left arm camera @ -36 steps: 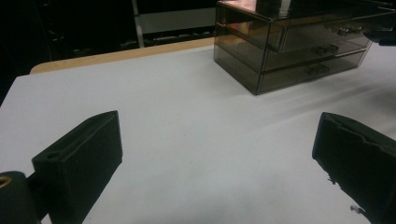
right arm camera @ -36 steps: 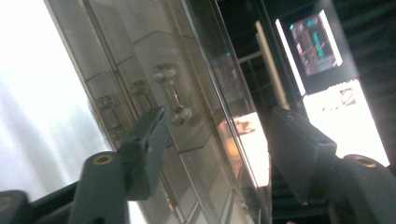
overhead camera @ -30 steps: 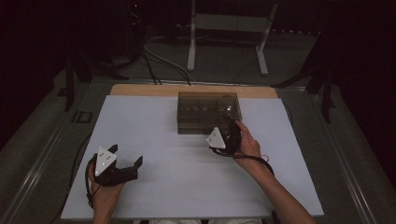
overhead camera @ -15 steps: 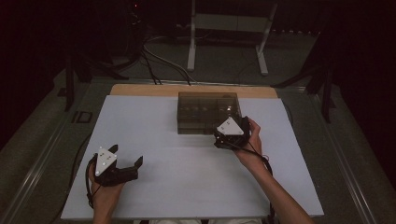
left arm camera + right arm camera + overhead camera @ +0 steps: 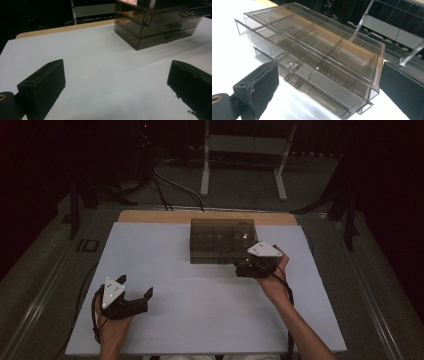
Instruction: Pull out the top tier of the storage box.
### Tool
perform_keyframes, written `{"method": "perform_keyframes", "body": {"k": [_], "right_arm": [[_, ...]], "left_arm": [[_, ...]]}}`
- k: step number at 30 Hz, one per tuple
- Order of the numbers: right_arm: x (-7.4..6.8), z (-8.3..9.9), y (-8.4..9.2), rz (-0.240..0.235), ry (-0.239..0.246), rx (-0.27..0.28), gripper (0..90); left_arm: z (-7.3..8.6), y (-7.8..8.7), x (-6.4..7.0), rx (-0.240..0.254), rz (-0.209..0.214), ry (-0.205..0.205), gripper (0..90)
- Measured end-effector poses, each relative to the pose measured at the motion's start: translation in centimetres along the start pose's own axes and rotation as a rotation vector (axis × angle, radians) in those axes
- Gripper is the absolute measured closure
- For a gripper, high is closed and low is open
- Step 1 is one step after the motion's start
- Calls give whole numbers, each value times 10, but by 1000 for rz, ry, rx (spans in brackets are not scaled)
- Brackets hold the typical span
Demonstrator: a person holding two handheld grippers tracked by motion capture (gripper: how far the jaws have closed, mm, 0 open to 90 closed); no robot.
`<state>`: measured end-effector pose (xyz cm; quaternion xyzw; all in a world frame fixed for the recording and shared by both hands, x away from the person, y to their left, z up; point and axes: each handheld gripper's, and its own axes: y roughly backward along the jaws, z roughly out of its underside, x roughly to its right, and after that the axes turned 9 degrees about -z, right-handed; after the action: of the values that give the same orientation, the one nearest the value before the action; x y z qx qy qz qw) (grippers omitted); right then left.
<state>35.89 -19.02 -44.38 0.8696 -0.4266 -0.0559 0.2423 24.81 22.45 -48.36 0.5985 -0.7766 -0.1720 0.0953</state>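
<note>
A smoked clear plastic drawer box (image 5: pixel 222 240) stands at the far middle of the white table (image 5: pixel 200 320). In the right gripper view the drawer box (image 5: pixel 317 45) has its top drawer pulled out a little, and small clear knobs (image 5: pixel 290 67) sit on the drawer fronts. My right gripper (image 5: pixel 241 267) (image 5: pixel 329 68) hovers by the box's front right corner. Its jaws have just been opening and stand wide, with nothing gripped between them. My left gripper (image 5: pixel 136 287) (image 5: pixel 116 66) is open over bare table at the near left, far from the box (image 5: pixel 160 25).
A wooden strip (image 5: pixel 150 216) runs along the table's far edge. Behind it are a white metal stand (image 5: pixel 245 150) and cables (image 5: pixel 165 180) on the dark floor. Cables trail from both grippers toward the near edge.
My right gripper has moved to the right, away from the drawer fronts, and has risen a little. The left gripper has stayed where it was.
</note>
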Motion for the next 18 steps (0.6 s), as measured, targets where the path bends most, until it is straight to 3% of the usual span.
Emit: {"method": "perform_keyframes", "body": {"k": [2,4,5,13,18], "right_arm": [[0,0,0,0,0,0,29],[11,4,6,-35,-84,38,30],[16,7,9,-40,-104,43,29],[32,15,18,-76,-192,89,31],[39,19,19,-104,-249,108,50]], "left_arm": [[0,-1,1,-4,1,-1,32],[-1,-2,2,-6,7,7,32],[-1,-3,3,-5,9,10,33],[-9,-8,3,2,23,48,32],[-20,-12,4,16,56,77,32]]}}
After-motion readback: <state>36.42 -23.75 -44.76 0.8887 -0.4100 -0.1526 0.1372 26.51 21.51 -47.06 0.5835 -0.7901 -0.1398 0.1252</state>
